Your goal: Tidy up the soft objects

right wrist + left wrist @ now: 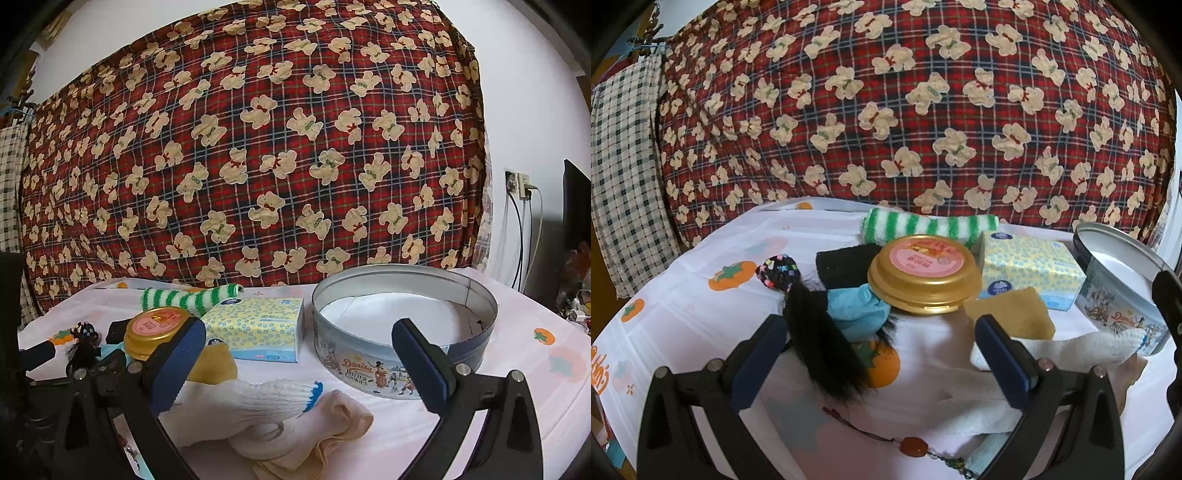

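Note:
An open round Danisa cookie tin [402, 332] stands on the table at the right; it also shows in the left wrist view [1123, 288]. A white knit glove [251, 402] lies on a pale pink cloth [332, 424] in front of it. My right gripper [299, 362] is open and empty above the glove. My left gripper [882, 350] is open and empty over a black hair tuft [820, 343] and a light blue cloth [857, 310]. A green-striped rolled towel [931, 225], a black cloth [846, 264] and a tan cloth [1015, 310] lie nearby.
A gold-lidded jar [923, 273] and a tissue pack [1030, 273] stand mid-table. A beaded charm on a cord [912, 446] lies at the near edge. A red plaid bear-print blanket [258, 147] hangs behind the table. Wall sockets with cables [521, 184] are at the right.

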The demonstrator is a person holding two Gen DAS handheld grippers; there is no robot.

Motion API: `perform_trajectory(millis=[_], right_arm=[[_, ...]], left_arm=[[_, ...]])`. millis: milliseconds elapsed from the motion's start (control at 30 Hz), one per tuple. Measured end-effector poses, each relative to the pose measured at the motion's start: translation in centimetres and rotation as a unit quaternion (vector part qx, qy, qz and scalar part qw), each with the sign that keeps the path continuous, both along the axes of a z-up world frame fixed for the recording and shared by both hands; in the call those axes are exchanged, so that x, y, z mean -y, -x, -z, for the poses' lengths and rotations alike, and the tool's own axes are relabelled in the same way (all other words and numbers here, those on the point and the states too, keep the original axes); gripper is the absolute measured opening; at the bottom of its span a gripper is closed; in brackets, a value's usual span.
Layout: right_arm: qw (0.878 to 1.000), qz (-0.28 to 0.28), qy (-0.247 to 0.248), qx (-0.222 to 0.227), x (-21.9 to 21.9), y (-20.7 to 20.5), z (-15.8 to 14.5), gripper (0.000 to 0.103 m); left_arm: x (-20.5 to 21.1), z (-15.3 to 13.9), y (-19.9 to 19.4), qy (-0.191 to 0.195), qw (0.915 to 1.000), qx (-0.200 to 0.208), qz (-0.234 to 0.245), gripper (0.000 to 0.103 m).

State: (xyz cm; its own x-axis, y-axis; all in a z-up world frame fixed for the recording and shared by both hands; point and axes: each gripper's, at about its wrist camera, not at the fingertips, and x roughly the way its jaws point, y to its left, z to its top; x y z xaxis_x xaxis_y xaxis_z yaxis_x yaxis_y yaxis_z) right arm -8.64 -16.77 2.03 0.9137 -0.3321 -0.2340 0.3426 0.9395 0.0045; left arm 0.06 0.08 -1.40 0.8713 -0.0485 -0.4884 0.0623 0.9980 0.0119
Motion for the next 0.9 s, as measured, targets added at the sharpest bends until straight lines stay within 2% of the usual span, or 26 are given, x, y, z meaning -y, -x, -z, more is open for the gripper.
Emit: perform_trajectory(millis=[900], right_arm=[[1.0,-0.002,-0.002,-0.002,0.15,-0.12,0.06,0.102]], left_arm=[[-0.57,-0.49,-0.23,0.007,0.9996,-0.026,0.006,0.103]])
